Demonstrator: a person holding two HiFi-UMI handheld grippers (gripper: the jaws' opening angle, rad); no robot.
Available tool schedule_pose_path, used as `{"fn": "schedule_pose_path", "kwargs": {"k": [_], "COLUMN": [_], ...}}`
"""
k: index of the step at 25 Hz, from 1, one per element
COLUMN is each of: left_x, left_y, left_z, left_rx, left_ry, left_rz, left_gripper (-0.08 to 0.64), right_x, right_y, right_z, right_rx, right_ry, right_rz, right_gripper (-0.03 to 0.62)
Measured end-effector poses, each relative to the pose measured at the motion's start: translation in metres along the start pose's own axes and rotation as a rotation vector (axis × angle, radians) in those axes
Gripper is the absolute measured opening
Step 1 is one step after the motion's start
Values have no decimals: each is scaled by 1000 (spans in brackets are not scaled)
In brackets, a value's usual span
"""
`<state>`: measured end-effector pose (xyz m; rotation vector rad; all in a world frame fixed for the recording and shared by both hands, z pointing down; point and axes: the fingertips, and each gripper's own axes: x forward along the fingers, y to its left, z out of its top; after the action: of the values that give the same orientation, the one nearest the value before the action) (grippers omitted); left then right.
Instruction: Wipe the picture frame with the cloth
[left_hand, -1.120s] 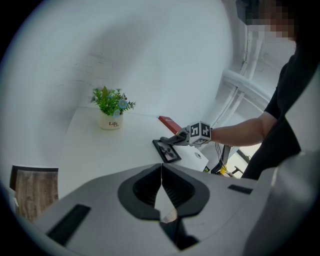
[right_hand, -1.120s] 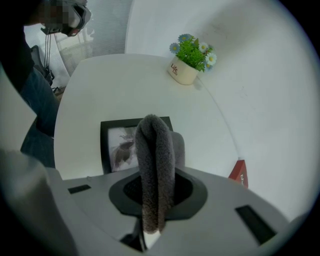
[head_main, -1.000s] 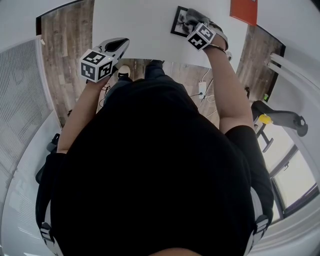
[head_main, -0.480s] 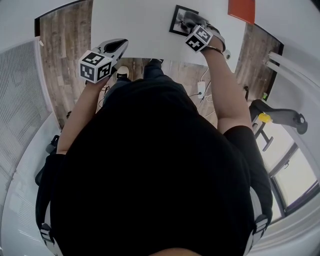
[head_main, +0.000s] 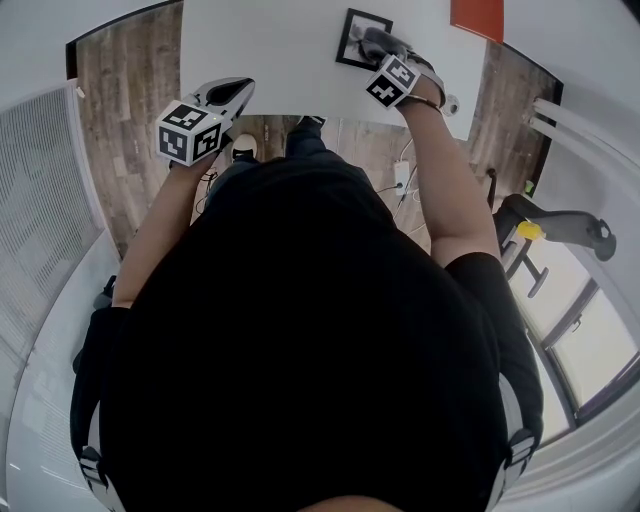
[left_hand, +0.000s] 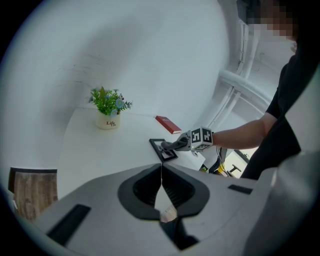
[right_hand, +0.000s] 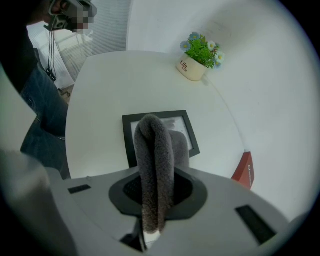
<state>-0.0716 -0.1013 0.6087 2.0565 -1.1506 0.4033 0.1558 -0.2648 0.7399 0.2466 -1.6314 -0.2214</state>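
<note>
A black picture frame (head_main: 358, 38) lies flat on the white table (head_main: 270, 50); it also shows in the right gripper view (right_hand: 131, 123) and, small, in the left gripper view (left_hand: 159, 148). My right gripper (right_hand: 154, 165) is shut on a folded grey cloth (right_hand: 154, 165) that reaches over the frame's near part. In the head view the cloth (head_main: 374, 42) rests on the frame. My left gripper (head_main: 228, 92) hovers at the table's near edge, far left of the frame, jaws shut with nothing between them (left_hand: 161, 187).
A small potted plant (right_hand: 197, 60) stands at the table's far side. A red book (right_hand: 244, 170) lies right of the frame, also seen in the head view (head_main: 476, 16). Below the table edge are wood floor, cables and the person's legs.
The right gripper with the cloth has slid slightly left and farther onto the picture frame. The left gripper has stayed in place.
</note>
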Motion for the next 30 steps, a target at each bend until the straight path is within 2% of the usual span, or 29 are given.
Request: {"fn": "schedule_pose_path", "kwargs": {"k": [30], "left_x": [-8], "left_y": [-3], "left_z": [8], "left_rx": [54], "left_ry": [20], "left_rz": [-53], "left_gripper": [11], "right_x": [-16], "right_y": [48], "right_z": [-16], "right_rx": [53], "right_ry": [42], "right_rz": [43], "right_gripper": [44]}}
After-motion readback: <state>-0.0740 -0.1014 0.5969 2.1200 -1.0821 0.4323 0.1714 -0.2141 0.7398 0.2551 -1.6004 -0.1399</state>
